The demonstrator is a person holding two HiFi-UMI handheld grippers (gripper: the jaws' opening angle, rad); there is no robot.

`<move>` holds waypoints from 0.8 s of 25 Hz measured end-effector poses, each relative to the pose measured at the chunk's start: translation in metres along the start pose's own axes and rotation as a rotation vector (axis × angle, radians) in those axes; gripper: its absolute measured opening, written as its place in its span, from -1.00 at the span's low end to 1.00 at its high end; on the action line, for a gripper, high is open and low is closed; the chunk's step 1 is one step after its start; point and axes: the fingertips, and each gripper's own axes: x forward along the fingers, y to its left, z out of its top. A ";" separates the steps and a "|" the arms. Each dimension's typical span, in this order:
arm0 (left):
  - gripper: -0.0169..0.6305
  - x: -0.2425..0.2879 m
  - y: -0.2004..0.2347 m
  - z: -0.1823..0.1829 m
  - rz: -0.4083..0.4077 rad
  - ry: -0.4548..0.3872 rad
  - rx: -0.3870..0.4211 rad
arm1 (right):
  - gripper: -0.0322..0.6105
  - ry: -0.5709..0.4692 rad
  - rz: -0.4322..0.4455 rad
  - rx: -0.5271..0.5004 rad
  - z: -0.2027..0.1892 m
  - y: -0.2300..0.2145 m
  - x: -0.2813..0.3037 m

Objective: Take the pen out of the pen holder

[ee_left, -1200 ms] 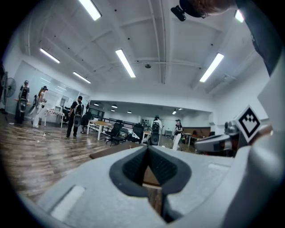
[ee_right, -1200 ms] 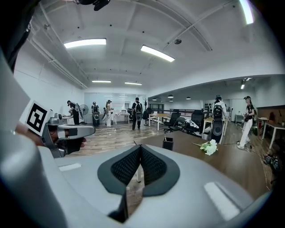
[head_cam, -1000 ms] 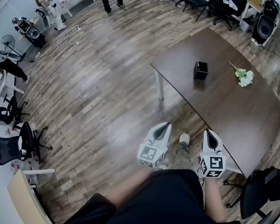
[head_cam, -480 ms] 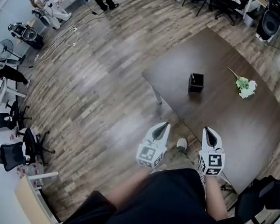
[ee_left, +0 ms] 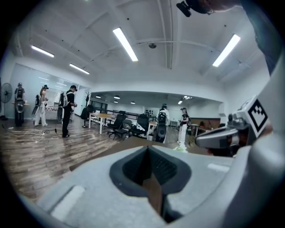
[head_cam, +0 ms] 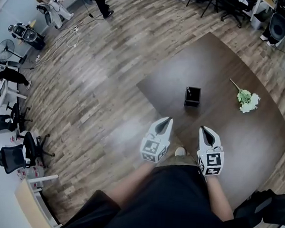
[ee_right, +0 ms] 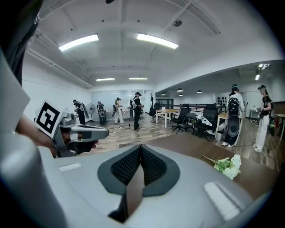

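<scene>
Two grippers, both empty, and the approach is nearly done.

Head view: a second ago the pen holder point(head_cam: 192, 96) sat far up the surface point(head_cam: 226, 64), well apart from me. Now it is near, just ahead of my left gripper point(head_cam: 168, 120) and my right gripper point(head_cam: 204, 128), roughly between their lines. The pen point(head_cam: 188, 91) stands in the holder's left side, tip up and untouched. The flower sprig point(head_cam: 246, 99) lies to the holder's right, well apart from it, in the same relation as before. So only I have moved; nothing on the surface has.

Left gripper view: the jaws are pressed together with nothing between them. The surface edge shows past the tips and my right gripper at the frame's right. I can't see the holder here.

Right gripper view: the jaws are pressed together and empty too. The flower sprig lies ahead to the right and my left gripper is at the frame's left. No holder in view here either.

My read: this is still the reach phase and no grasp has started. One gripper has to spread its jaws, come in over the holder and pinch the pen's upper end. The other could steady the holder, which looks light enough to lift with the pen.
</scene>
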 end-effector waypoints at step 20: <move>-0.93 0.141 0.042 -0.013 -0.068 0.114 -0.022 | -0.89 -0.007 -0.079 0.086 0.032 -0.061 0.080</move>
